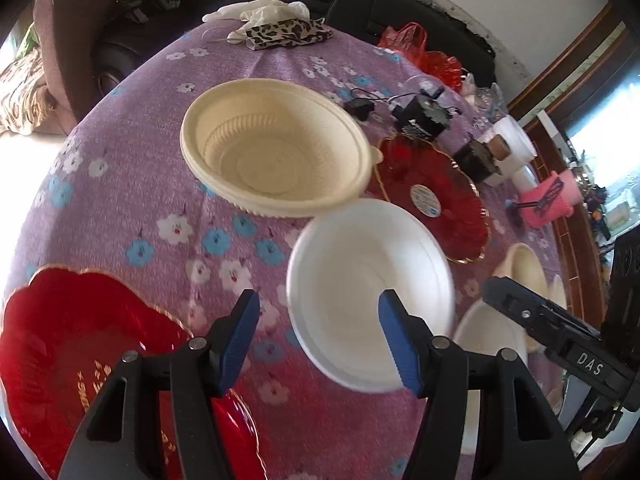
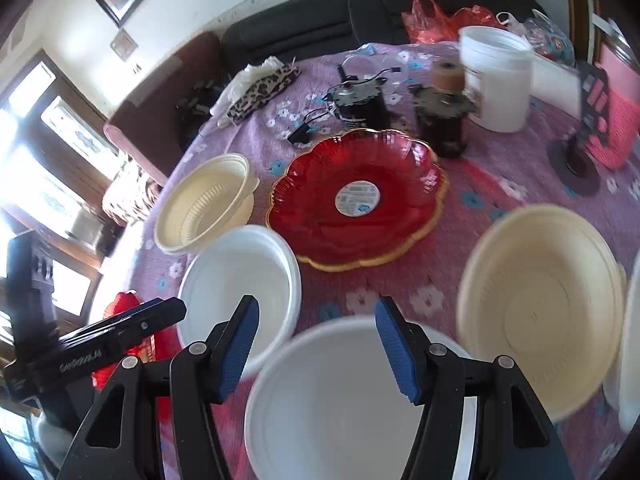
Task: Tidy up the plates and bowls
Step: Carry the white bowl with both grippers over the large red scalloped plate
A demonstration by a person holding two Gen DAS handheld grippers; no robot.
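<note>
Your left claw (image 1: pixel 318 336) stands wide and holds nothing; its blue pads (image 1: pixel 240 336) frame the near rim of the white bowl (image 1: pixel 368 296) at lower centre of the left view. Whether a pad touches that rim you cannot tell through the blur.

Your right claw (image 2: pixel 316 344) is likewise wide and empty, poised over a second white bowl (image 2: pixel 340 400) at the bottom centre of its view.

The dishes lie scattered singly on the desk (image 1: pixel 132 152), nothing nested yet, so the sorting looks barely begun. A cream ribbed bowl (image 1: pixel 276 148) sits at upper centre of the left view, just beside the white bowl. A red scalloped plate (image 1: pixel 432 196) lies at centre right, partly behind both. Another red plate (image 1: pixel 80 360) fills the lower left, under the left claw's body. A further cream bowl (image 2: pixel 544 312) sits at right in the right view.

Pose: both claws tilt downward from above the near edge of the desk, side by side. Each shows at the edge of the other's view. Likely reason for the wide spread: each is readied to straddle a bowl rim.
</note>
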